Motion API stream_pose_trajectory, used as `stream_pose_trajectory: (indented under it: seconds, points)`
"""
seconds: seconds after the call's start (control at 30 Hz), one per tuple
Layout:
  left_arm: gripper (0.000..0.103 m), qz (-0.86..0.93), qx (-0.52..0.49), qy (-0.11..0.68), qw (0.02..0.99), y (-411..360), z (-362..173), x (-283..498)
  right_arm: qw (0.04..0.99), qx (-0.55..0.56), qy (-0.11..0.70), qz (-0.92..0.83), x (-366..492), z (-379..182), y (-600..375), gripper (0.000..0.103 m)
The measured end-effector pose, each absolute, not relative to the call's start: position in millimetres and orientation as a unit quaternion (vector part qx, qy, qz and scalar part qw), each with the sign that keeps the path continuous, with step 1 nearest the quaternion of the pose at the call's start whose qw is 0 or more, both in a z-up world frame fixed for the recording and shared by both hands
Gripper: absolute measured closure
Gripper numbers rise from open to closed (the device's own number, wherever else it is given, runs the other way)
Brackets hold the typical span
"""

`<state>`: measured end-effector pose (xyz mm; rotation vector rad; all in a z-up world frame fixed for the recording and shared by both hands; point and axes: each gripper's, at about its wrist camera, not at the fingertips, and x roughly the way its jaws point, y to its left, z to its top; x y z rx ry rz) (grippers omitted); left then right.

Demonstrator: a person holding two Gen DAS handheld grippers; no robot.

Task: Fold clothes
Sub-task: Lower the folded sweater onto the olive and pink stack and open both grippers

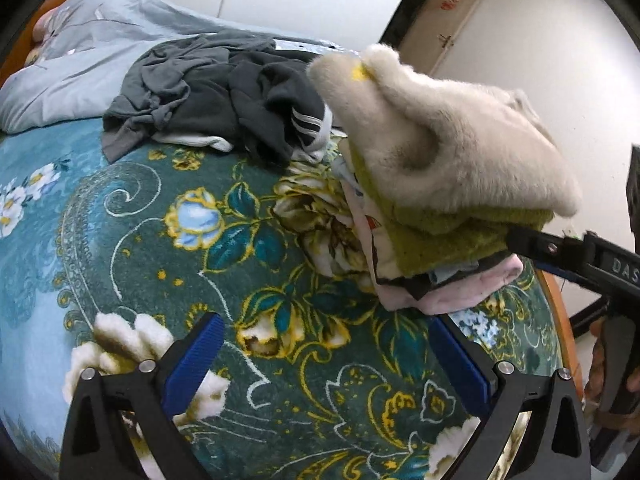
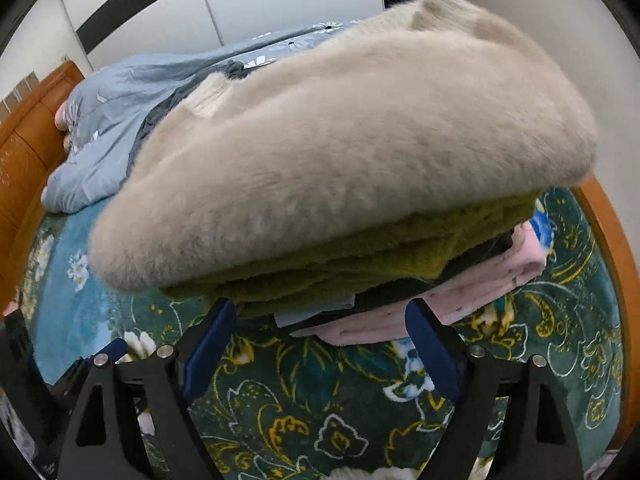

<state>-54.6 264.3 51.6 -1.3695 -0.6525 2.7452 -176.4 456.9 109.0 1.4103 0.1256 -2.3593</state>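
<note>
- Sitting at the right of the left wrist frame, a stack of folded clothes rests on a floral teal blanket; a fluffy cream sweater tops it, with an olive-green knit under that and a pale pink piece at the bottom
- Left gripper hovers low in its frame over bare blanket, jaws spread wide and holding nothing
- Right gripper has its jaws spread too, fingertips just below the stack's near edge (contact with the cloth cannot be told)
- In the left wrist view the right gripper's black finger reaches in from the right edge, against the olive layer
- Unfolded dark grey clothes lie heaped at upper centre of the left frame
- Pale blue quilt fills the upper left, and an orange wooden headboard shows at the left edge of the right wrist view
</note>
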Motion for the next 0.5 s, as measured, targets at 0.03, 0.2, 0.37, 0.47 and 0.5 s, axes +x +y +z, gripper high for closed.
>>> stream_pose_trajectory:
  seconds: [0.03,0.2,0.37,0.47,0.5]
  points:
    - [0.0,0.876,-0.436,-0.206,0.004,264.6,51.3,-54.2,0.191,0.504,0.051,-0.841,-176.7,108.8,453.3,0.015]
    - [0.0,0.879,-0.422,-0.221,0.0,256.0,54.3,-49.4,0.168,0.506,0.065,-0.844,-173.8,105.9,447.1,0.001]
    - [0.0,0.886,-0.411,-0.216,0.004,254.4,59.2,-48.2,0.144,0.502,0.078,-0.849,-169.4,105.4,443.7,0.001]
    - [0.0,0.886,-0.416,-0.207,0.01,254.5,59.8,-49.7,0.128,0.49,0.087,-0.858,-167.1,107.6,441.1,0.001]
    - [0.0,0.885,-0.415,-0.208,0.013,253.6,59.8,-49.2,0.124,0.487,0.086,-0.86,-165.9,108.4,441.4,0.001]
